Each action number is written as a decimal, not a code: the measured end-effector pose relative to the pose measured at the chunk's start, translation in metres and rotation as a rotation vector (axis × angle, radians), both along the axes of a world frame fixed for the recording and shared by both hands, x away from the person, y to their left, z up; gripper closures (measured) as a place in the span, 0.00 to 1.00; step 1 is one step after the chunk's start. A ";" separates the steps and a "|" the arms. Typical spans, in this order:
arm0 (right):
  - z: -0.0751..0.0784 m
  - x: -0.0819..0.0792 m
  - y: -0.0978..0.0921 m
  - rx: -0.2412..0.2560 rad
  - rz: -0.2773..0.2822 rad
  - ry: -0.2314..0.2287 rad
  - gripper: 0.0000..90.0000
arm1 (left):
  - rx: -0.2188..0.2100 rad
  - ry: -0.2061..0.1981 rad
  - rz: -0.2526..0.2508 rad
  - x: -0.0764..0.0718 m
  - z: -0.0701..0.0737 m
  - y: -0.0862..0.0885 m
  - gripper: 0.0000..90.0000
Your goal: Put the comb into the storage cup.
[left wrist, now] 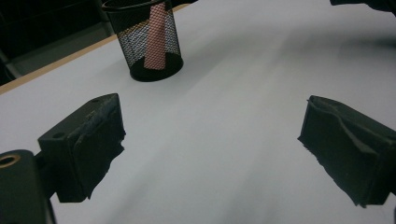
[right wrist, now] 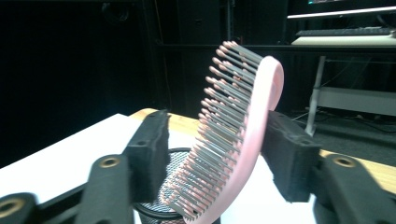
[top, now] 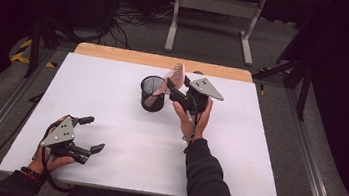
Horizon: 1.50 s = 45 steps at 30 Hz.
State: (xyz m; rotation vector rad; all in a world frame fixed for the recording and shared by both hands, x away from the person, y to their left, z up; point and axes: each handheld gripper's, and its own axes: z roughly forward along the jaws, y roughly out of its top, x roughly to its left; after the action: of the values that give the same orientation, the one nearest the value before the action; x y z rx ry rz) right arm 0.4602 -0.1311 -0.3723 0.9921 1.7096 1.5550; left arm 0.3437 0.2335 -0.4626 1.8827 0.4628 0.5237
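Right gripper (top: 169,88) was up over the cup (top: 153,93), near the middle of the table's far edge. Jaws sat either side of the brush (top: 175,76). In the right gripper view the brush (right wrist: 233,135) stood between my pads: back of the pink head looked against the right pad (right wrist: 289,158), bristles faced the left pad (right wrist: 149,154) with a gap showing there. Couldn't tell if that was a firm grip or just a loose bracket.

Brush was tilted, head up above the rim, handle end down inside the cup. Left gripper view confirmed it: pink handle (left wrist: 155,39) visible through the black mesh cup (left wrist: 149,44), reaching the bottom. Cup stood upright on the table (top: 113,85).

Left gripper (top: 92,133) was at the near left corner of the table, well apart from the cup. Jaws wide open, nothing between them, only bare white top in the gap. Pads (left wrist: 88,144) pointed roughly toward the cup.
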 end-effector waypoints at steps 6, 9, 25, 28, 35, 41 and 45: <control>0.003 -0.001 -0.006 0.002 -0.025 -0.002 0.42 | 0.003 -0.002 0.005 0.000 0.000 0.000 0.08; 0.003 -0.002 -0.008 0.004 -0.032 -0.007 0.41 | 0.001 -0.001 0.004 0.000 0.000 0.000 0.08; 0.019 -0.013 -0.006 -0.104 -0.038 -0.075 0.31 | 0.013 -0.006 0.015 0.000 0.001 0.000 0.08; 0.022 -0.015 -0.005 -0.130 -0.056 -0.090 0.30 | 0.017 -0.006 0.015 0.000 0.000 0.000 0.08; 0.026 -0.018 -0.004 -0.170 -0.054 -0.107 0.28 | 0.017 -0.007 0.016 0.001 0.001 0.000 0.08; 0.031 -0.023 -0.004 -0.189 -0.041 -0.120 0.26 | 0.018 -0.009 0.017 0.000 0.001 0.000 0.08; 0.035 -0.027 -0.003 -0.218 -0.026 -0.131 0.25 | 0.017 -0.009 0.014 0.000 0.001 0.000 0.08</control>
State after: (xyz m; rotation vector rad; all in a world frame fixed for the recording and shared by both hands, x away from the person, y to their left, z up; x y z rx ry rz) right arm 0.4334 -0.1346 -0.3370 0.7821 1.7237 1.3517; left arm 0.3442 0.2338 -0.4617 1.8941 0.4670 0.5466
